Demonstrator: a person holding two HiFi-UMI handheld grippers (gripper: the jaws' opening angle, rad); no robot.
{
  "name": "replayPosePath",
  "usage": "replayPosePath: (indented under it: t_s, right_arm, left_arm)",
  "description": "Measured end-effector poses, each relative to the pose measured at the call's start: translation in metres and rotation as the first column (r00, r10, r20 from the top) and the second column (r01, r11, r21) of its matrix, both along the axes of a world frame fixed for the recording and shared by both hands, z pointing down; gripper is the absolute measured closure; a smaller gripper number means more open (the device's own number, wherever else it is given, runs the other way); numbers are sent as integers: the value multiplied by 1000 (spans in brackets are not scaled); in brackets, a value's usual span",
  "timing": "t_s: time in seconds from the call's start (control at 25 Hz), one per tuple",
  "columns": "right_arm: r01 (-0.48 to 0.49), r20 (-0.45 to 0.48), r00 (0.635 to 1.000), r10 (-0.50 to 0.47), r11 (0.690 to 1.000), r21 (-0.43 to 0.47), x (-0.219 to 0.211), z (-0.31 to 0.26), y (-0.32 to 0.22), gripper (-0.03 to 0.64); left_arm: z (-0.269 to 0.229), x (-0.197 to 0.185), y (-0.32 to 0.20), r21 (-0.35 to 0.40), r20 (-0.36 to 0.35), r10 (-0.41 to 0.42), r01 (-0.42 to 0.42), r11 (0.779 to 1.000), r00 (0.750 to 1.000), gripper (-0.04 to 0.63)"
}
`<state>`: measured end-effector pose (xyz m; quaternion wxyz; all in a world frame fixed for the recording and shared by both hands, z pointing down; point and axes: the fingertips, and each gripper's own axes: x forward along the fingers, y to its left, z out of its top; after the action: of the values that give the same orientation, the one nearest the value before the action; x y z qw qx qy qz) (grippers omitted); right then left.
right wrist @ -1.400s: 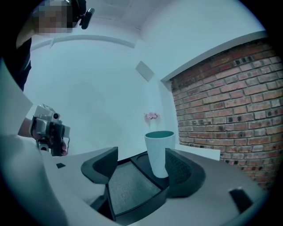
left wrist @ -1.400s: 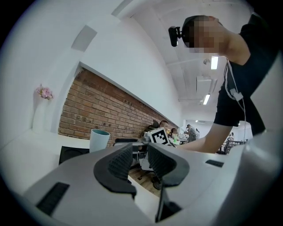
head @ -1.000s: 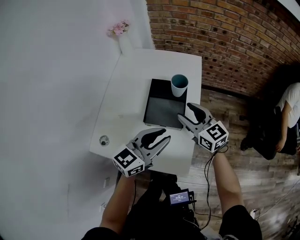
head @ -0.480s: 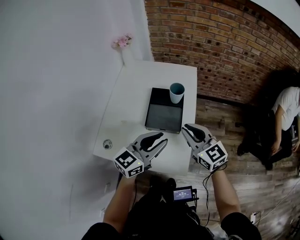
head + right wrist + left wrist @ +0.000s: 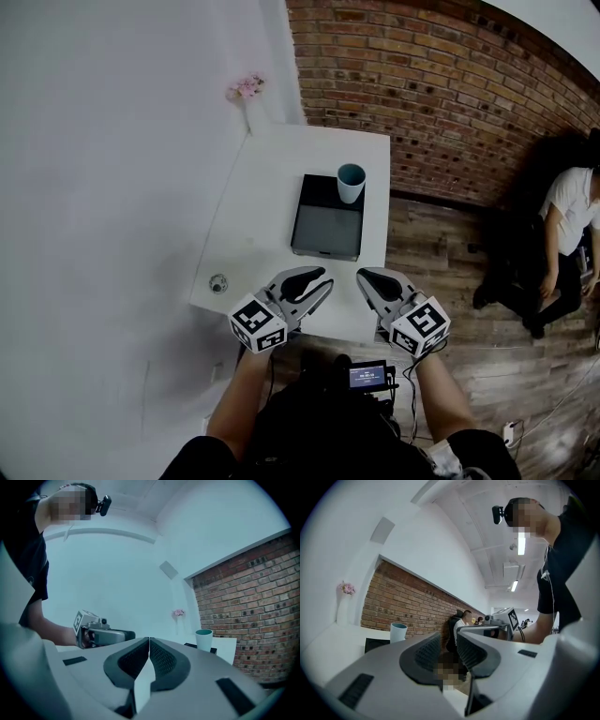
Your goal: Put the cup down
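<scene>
Right gripper (image 5: 363,275) now closed and empty, farther back from the cup (image 5: 351,182); left gripper (image 5: 325,277) slightly parted, empty

Your cup (image 5: 351,182) stood upright with its open mouth facing up, a small pale blue tumbler with a darker teal inside, slightly wider at the rim than at the base. It rested on the far right corner of the black tray (image 5: 323,230), which lay flat on the white table (image 5: 272,187) near the table's right edge. Nothing touched the cup, and you could not tell whether it held anything.
</scene>
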<state>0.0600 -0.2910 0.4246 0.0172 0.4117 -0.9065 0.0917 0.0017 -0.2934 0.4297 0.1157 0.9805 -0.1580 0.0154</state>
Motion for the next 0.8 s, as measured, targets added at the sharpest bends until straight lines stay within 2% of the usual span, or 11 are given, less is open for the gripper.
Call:
replayPosePath:
  t_s: [0.48, 0.68, 0.8]
  right_arm:
    - [-8, 38, 999, 8, 1000, -10, -8, -4, 24, 604]
    - [-4, 31, 1000, 4, 1000, -7, -9, -7, 24, 604]
    - [-2, 34, 999, 2, 1000, -3, -11, -8, 24, 604]
  left_arm:
    - [14, 8, 30, -19, 39, 40, -40, 999, 998, 496]
    - [9, 9, 31, -2, 28, 29, -29, 1000, 999, 498]
    - [6, 7, 31, 10, 21, 19, -19, 1000, 1000, 522]
